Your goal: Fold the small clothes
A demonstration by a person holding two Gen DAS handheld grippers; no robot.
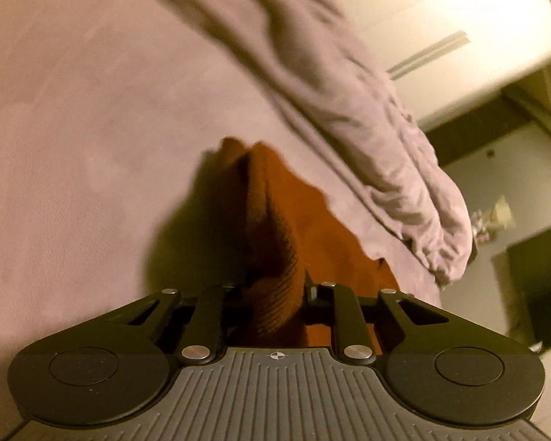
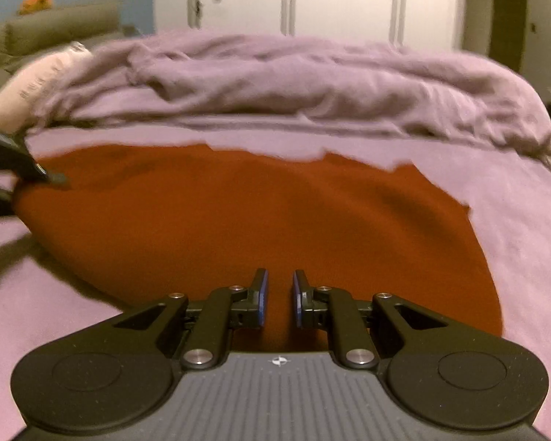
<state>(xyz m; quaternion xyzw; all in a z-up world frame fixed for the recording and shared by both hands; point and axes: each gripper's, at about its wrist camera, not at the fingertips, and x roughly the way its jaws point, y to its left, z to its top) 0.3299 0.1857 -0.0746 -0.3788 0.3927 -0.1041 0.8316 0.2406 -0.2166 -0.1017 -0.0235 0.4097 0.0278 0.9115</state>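
A rust-orange knitted cloth [image 2: 238, 213] lies spread on the lilac bed sheet [image 2: 514, 220]. My right gripper [image 2: 280, 294] sits at the cloth's near edge, its blue pads [image 2: 262, 297] drawn close with a thin strip of cloth between them. In the right wrist view, my left gripper [image 2: 53, 177] pinches the cloth's left edge. Seen from the left wrist, the cloth [image 1: 275, 213] rises in a bunched ridge into my left gripper [image 1: 275, 290]. That gripper is shut on it, and the fabric hides its fingertips.
A crumpled lilac duvet [image 2: 294, 81] is heaped across the far side of the bed, and it also shows in the left wrist view [image 1: 330, 92]. Behind it stand white wardrobe doors [image 2: 341, 0]. A grey sofa [image 2: 55, 25] is at the far left. A pale sleeve [image 2: 29, 84] reaches in above the left gripper.
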